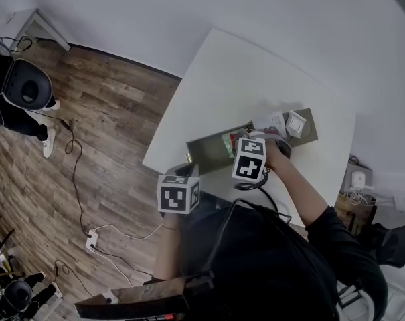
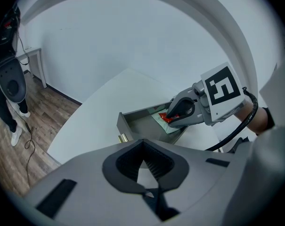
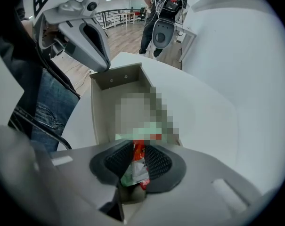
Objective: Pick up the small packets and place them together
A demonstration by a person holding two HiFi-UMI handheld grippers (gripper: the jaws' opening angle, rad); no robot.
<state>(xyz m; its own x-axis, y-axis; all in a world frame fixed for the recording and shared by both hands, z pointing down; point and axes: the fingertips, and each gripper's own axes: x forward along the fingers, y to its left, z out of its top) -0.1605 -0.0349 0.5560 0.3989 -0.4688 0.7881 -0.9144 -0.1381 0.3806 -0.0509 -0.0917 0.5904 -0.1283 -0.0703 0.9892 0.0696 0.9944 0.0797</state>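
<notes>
Right gripper (image 3: 135, 160) points straight down into shallow grey open-topped box (image 3: 99, 108) on white table (image 1: 222, 79). Its jaws pinch a small red-and-white foil packet (image 3: 138, 166), upright between the pads, low inside the box. Left gripper (image 2: 143, 167) near table's edge, jaws pressed together, nothing between them.

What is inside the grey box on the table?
A pale green packet lies there, and the right hand-held gripper pinches a red-and-white packet. The gripper hides whatever lies beneath it.
</notes>
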